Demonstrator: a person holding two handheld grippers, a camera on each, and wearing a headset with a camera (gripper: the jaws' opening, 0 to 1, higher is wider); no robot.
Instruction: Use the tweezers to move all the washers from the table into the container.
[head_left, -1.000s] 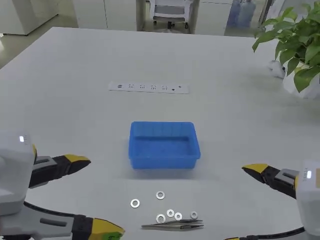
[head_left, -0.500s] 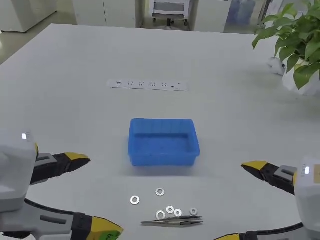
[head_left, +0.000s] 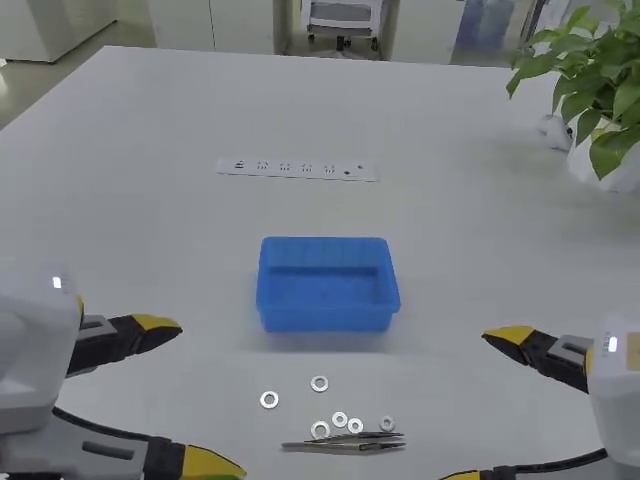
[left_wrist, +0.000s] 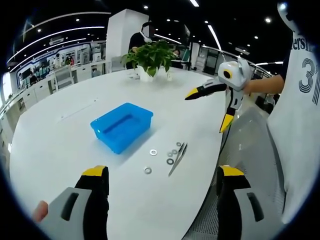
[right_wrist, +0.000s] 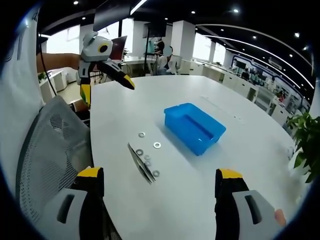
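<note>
A blue container (head_left: 327, 283) sits mid-table, with nothing in it that I can see. Several metal washers (head_left: 319, 384) lie scattered in front of it, and the tweezers (head_left: 345, 443) lie flat just behind them near the table's front edge. My left gripper (head_left: 190, 395) hovers open at the lower left, well clear of the washers. At the lower right my right gripper (head_left: 480, 408) also stands open and holds nothing. The left gripper view shows the container (left_wrist: 122, 125), washers (left_wrist: 153, 152), tweezers (left_wrist: 177, 158) and the right gripper (left_wrist: 207, 111). The right gripper view shows the container (right_wrist: 195, 127), tweezers (right_wrist: 140, 165) and the left gripper (right_wrist: 106, 91).
A white power strip (head_left: 298, 170) lies beyond the container. A potted plant (head_left: 600, 80) stands at the far right. A grey mesh chair (right_wrist: 50, 150) is at the table's near edge, beside the person's white shirt (left_wrist: 300, 100).
The head camera has tilted slightly, shifting the whole picture. The washers, tweezers and container have not moved, and both grippers stay open in about the same places.
</note>
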